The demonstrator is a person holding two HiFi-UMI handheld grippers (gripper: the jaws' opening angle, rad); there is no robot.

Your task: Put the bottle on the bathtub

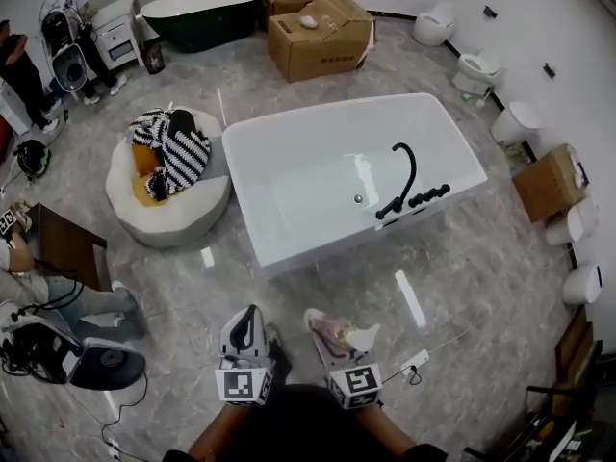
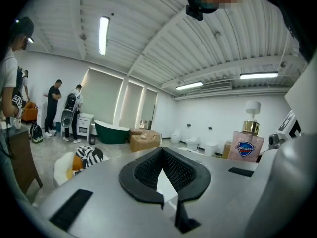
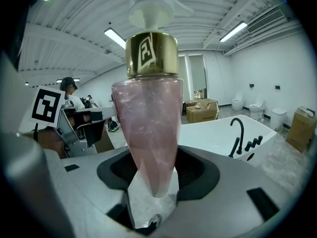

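Pink translucent pump bottle (image 3: 148,128) with gold collar and white pump head is gripped between the jaws of the right gripper (image 3: 152,182). It is held over the grey marbled floor (image 1: 462,268), well apart from the white rectangular bathtub (image 1: 318,195). Left gripper (image 2: 162,168): jaws are closed together, nothing is held.

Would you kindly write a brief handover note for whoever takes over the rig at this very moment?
Left gripper: shut, empty, low beside the right one.
Right gripper: shut on the pink bottle, which stands upright.
Bathtub: white, on the floor ahead, well apart from both grippers; black faucet on its near rim.
Done: bottle is in hand.
Left: carry it to the bathtub, set it on the rim, release.
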